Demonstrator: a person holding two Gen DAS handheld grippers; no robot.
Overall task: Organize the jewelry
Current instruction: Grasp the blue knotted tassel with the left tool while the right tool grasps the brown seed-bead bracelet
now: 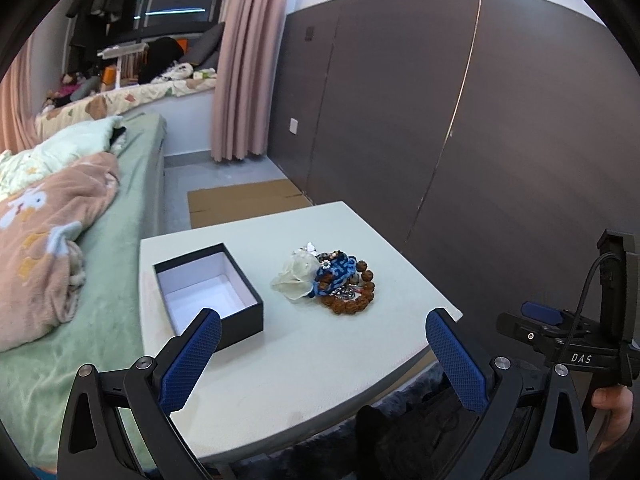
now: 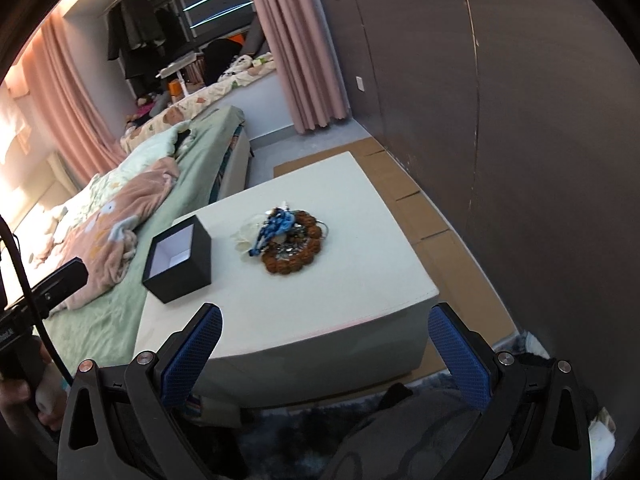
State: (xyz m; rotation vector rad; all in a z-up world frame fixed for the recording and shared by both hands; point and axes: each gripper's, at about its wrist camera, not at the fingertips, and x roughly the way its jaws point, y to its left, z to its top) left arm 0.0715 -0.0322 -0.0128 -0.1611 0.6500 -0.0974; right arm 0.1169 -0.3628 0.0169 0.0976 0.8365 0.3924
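Both tongs, left gripper [image 1: 323, 354] and right gripper [image 2: 325, 354], released; jewelry pile [image 1: 326, 282] ahead, box [image 1: 208, 292] forward-left: lift one piece cleanly.

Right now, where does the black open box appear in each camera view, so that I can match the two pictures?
Left wrist view: the black open box sits left of centre on the white table.
Right wrist view: the box is at the table's left edge, beside the bed.
Shared landmark: the jewelry pile to its right.
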